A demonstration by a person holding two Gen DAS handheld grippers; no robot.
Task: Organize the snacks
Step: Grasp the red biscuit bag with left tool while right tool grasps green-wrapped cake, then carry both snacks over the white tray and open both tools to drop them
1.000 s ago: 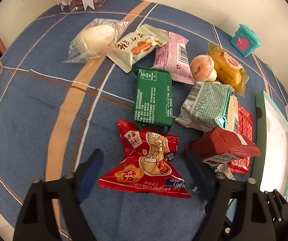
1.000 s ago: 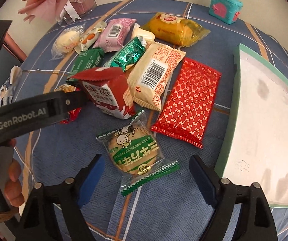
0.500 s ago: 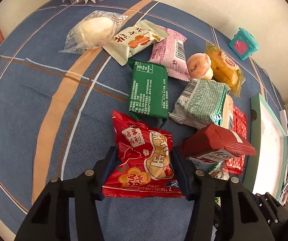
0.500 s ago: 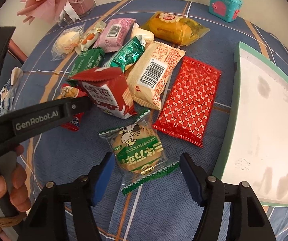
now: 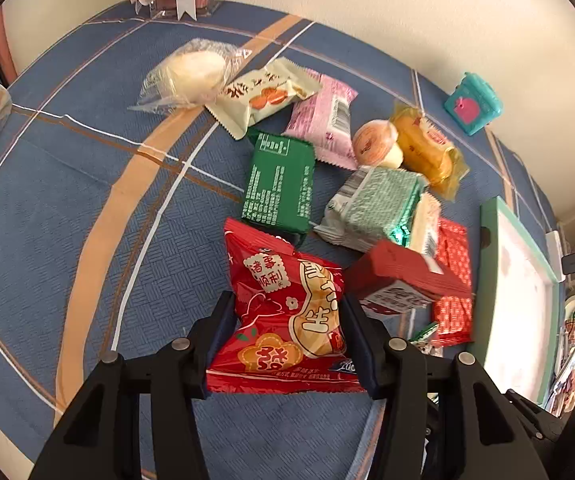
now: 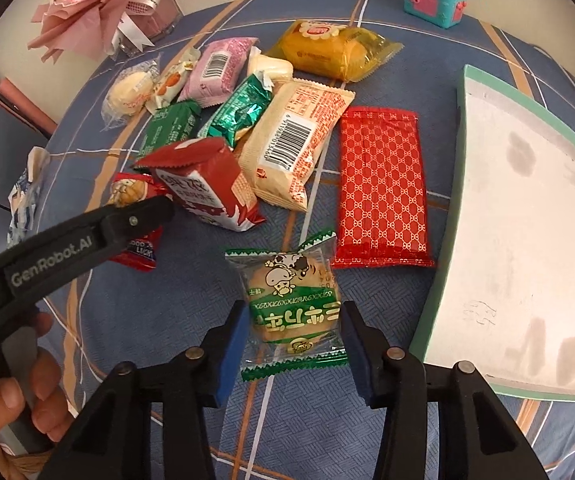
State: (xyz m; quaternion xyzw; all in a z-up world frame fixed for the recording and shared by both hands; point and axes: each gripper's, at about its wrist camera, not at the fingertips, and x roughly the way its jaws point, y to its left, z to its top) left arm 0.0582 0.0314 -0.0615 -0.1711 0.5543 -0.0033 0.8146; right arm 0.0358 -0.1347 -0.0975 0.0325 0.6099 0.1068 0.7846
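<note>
Left wrist view: left gripper clamped on the red peanut bag, pads pinching both sides; its lower corners sit behind the fingers. Right gripper jaws have just been closing around the green-trimmed cookie packet; pad contact hard to confirm. Blue tablecloth underneath. Tray is cut off at frame edge. Red carton blurred.
</note>
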